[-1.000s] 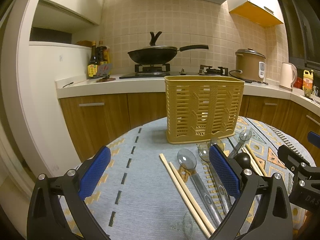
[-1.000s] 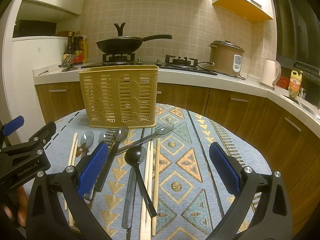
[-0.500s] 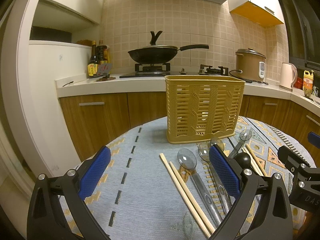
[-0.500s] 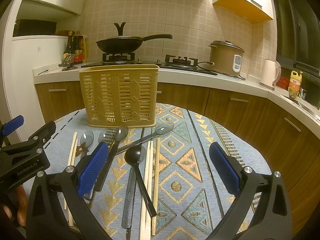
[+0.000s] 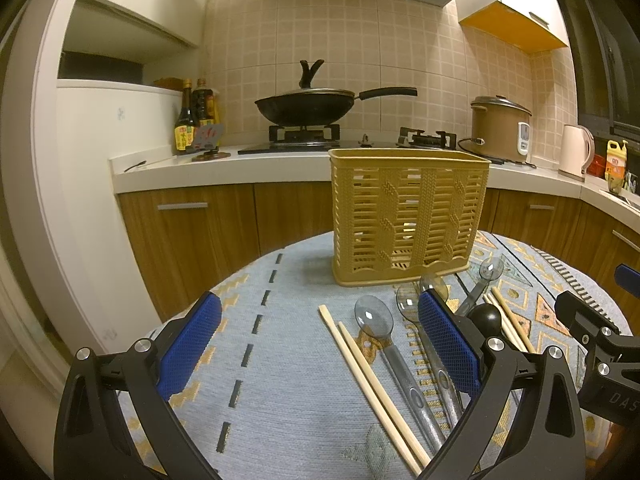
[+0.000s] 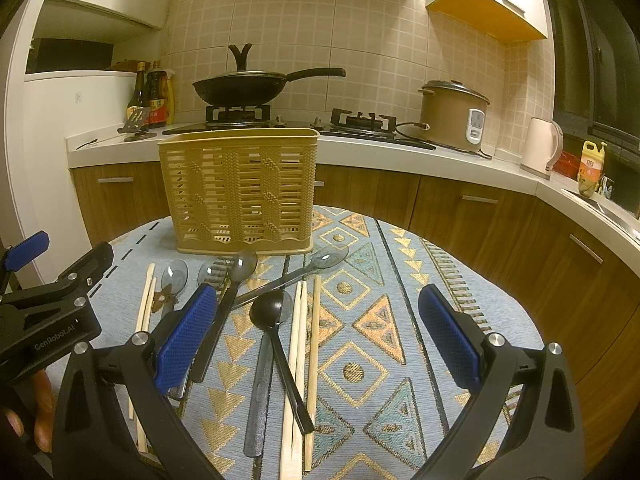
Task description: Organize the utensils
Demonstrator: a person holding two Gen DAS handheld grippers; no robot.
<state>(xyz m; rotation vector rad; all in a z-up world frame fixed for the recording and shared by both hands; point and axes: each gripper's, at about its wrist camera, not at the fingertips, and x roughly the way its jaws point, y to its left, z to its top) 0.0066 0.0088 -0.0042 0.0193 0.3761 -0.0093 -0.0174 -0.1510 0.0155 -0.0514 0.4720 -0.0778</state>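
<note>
Both tongs, left [image 5: 320,344] and right [image 6: 318,332], stand wide and hold nothing above the counter [image 6: 460,280]. Spoons [image 6: 240,266] and chopsticks [image 6: 316,340] lie before the yellow basket [image 6: 240,192].

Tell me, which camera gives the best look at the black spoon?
The right wrist view: the black spoon lies whole on the cloth, bowl to handle. In the left wrist view only its bowl peeks out behind the left claw's finger.

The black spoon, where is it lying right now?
In the right wrist view the black spoon lies on the patterned tablecloth, in front of the yellow basket, just left of a group of chopsticks and right of the clear spoons.
</note>
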